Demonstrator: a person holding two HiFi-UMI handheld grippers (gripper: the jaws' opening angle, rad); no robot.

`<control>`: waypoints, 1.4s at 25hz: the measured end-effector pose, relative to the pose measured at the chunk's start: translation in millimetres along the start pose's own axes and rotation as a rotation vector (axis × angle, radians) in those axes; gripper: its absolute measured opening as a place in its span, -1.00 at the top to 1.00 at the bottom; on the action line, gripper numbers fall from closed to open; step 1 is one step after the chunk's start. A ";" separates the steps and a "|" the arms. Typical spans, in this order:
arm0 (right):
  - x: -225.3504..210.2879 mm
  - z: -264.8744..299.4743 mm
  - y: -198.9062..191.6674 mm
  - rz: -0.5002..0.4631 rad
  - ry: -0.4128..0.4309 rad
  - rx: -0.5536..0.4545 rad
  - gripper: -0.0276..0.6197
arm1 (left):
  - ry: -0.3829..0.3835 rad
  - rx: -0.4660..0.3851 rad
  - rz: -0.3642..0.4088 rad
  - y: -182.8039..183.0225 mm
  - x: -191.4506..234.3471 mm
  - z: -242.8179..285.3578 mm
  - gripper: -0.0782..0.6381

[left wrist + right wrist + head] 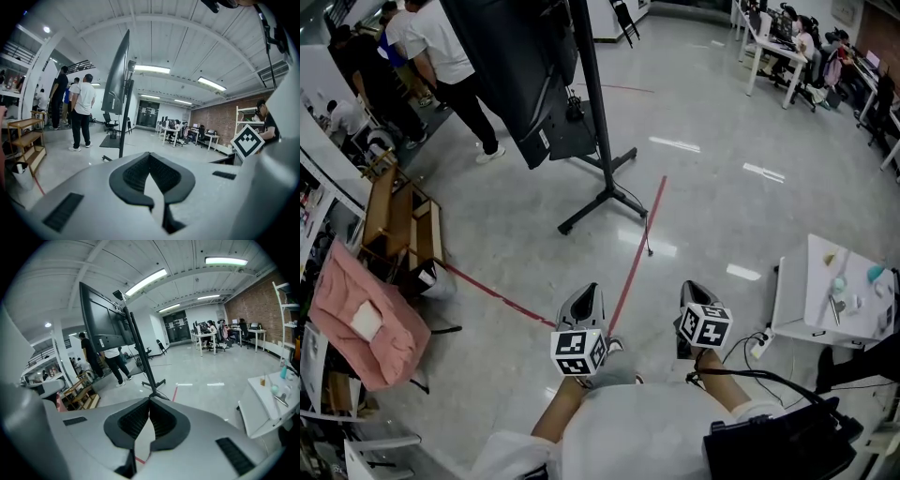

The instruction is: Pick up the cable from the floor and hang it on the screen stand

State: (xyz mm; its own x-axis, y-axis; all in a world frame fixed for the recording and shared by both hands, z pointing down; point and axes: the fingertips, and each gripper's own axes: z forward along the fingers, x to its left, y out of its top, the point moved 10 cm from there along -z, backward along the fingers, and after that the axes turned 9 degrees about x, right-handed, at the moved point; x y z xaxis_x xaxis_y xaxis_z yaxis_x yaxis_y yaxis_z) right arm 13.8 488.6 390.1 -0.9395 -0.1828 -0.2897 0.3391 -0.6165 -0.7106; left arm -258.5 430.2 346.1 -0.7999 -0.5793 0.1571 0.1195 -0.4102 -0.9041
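Observation:
The screen stand (592, 112) rises at the top middle of the head view, a black pole on spread feet that carries a large dark screen (511, 66). A thin black cable (647, 225) trails from its base across the floor and ends beside the red tape. My left gripper (585, 298) and right gripper (697, 292) hover side by side over the floor, well short of the cable. Both are shut with nothing between the jaws. The stand (123, 117) shows ahead in the left gripper view and the stand (140, 357) shows ahead in the right gripper view.
People (441, 56) stand at the upper left behind the screen. A wooden shelf (398, 220) and a pink cloth (366, 314) lie at the left. A white table (839, 319) with small items is at the right, a power strip (759, 345) by it. Red tape (637, 253) crosses the floor.

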 end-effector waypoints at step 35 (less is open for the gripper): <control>2.8 304.6 254.3 -0.068 0.019 0.050 0.86 | -0.080 0.061 -0.027 151.3 135.2 354.3 0.77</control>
State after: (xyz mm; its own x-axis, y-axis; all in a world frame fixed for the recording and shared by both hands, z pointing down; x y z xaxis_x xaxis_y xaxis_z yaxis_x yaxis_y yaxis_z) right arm 82.6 98.0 403.9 -0.9589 -0.1252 -0.2545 0.2716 -0.6646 -0.6961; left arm -140.2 40.3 371.3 -0.7540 -0.6207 0.2149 0.1359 -0.4675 -0.8735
